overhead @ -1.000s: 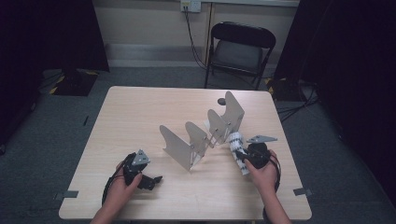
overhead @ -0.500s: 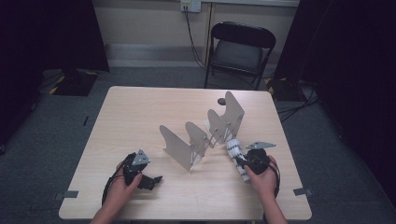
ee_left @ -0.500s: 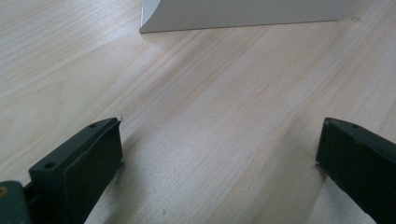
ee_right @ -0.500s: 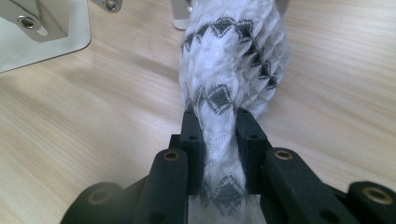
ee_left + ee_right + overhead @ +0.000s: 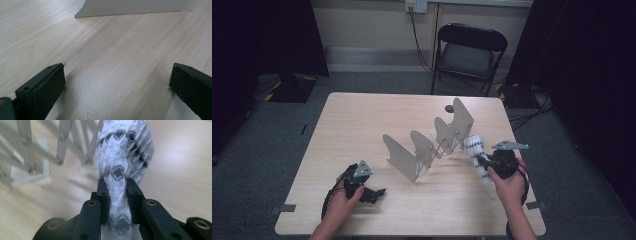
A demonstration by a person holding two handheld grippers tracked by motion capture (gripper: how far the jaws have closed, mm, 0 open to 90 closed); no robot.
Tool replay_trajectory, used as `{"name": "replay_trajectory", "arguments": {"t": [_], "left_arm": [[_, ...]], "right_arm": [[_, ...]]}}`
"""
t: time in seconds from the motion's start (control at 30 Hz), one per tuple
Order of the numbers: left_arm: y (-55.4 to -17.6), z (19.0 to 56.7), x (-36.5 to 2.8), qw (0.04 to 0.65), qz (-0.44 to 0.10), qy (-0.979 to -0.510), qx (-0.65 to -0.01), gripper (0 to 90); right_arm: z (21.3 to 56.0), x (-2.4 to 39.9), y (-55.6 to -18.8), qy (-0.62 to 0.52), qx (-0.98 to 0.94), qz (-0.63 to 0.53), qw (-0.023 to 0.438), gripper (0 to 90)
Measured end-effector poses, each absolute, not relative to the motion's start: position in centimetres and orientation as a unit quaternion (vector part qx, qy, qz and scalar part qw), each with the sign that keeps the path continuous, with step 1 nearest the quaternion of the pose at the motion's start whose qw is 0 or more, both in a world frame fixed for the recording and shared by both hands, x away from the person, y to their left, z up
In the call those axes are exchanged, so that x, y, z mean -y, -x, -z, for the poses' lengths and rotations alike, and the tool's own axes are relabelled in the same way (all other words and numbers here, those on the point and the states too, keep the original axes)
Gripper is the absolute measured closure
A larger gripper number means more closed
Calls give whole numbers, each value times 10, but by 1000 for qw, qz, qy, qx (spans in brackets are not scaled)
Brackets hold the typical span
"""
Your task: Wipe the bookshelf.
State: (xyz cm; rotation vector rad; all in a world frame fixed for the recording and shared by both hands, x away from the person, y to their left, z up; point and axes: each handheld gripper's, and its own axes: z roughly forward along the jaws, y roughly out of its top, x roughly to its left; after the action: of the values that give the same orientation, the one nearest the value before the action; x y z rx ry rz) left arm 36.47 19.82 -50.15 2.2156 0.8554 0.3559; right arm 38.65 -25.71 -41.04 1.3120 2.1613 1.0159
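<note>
We see the right claw pinching a white knitted sock with black zigzags — at the lower right of the high view, beside the folding rack. The left claw rests on the counter, jaws spread — nothing between.

High view: bench evenly lit from overhead, room edges v. dark, soft short shadows. Left gripper view: sharp wood grain, faint shadows under jaws. Right gripper view: rack blurred, out of focus; near textile sharper. No glare.
</note>
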Motion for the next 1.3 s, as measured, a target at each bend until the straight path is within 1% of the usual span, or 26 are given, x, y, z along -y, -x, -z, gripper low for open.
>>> {"name": "replay_trajectory", "arguments": {"t": [0.13,0.27,0.37,0.67,0.93,1.3], "left_arm": [[-365,501,-198,361,-138,-860,-332,1],[-365,501,-198,362,-138,-860,-332,0],[-365,502,-198,362,-138,-860,-332,0],[-365,502,-198,362,-138,-860,-332,1],[-365,502,-198,363,-137,-859,-333,0],[-365,502,-198,363,-137,-859,-334,0]], "right_arm": [[377,263,-393,-469,-764,-378,232,767],[348,259,-401,-458,-759,-386,255,766],[340,249,-407,-449,-764,-384,258,766],[369,228,-419,-443,-782,-369,235,767],[385,224,-418,-437,-793,-363,221,769],[420,220,-416,-445,-802,-348,193,770]]}}
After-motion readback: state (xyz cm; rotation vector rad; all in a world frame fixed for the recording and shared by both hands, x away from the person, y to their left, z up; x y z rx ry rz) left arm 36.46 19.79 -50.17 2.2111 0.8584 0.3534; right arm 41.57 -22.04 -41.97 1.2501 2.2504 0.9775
